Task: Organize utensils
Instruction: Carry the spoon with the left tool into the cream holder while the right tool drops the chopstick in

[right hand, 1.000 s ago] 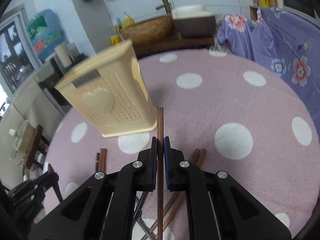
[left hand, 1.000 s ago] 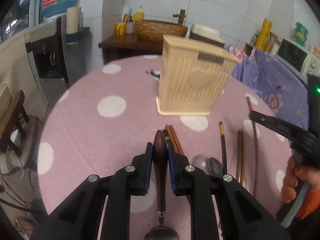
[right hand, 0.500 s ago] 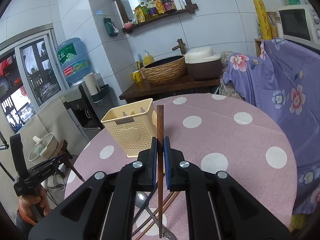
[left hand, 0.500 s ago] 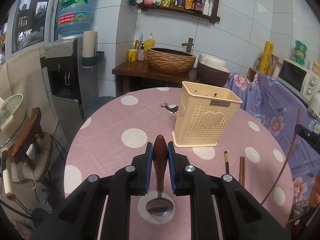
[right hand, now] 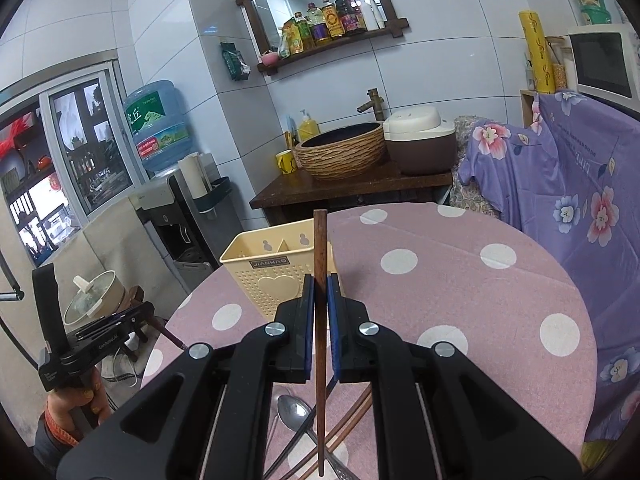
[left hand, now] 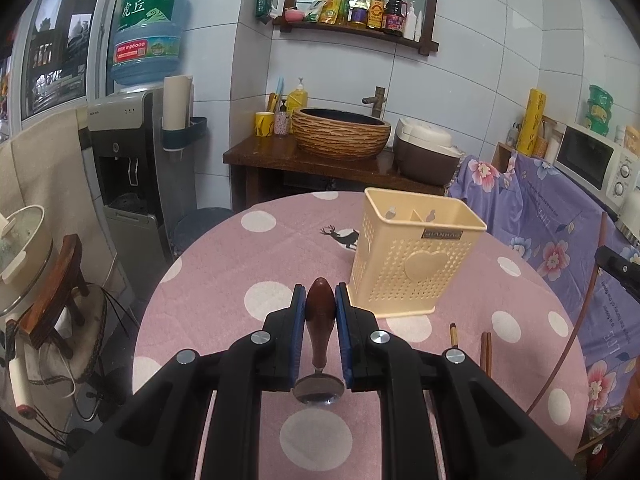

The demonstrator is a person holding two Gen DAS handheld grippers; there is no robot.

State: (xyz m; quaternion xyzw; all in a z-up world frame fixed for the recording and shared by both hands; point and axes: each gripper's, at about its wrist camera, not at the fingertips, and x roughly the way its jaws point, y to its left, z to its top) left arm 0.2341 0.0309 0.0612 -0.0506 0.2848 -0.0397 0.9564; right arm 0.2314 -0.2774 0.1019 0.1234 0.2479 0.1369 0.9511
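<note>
My left gripper (left hand: 320, 300) is shut on a spoon with a dark wooden handle (left hand: 319, 312); its metal bowl hangs below the jaws. It is held high above the table, left of the cream utensil holder (left hand: 412, 256). My right gripper (right hand: 320, 292) is shut on a brown chopstick (right hand: 320, 320), held upright above the table just in front of the holder (right hand: 268, 272). A metal spoon (right hand: 294, 412) and several chopsticks (right hand: 348, 420) lie on the pink dotted cloth below the right gripper. Two chopstick ends (left hand: 486, 352) show in the left wrist view.
The round table (left hand: 248, 264) has a pink cloth with white dots. Behind it stand a wooden counter with a woven basin (left hand: 340, 136) and a rice cooker (left hand: 426, 152). A water dispenser (left hand: 136, 160) is at the left, a purple-draped shelf (right hand: 580, 184) at the right.
Both grippers have risen from table level, each carrying its utensil: the left lifted the spoon, the right lifted the chopstick. The holder now looks farther and lower.
</note>
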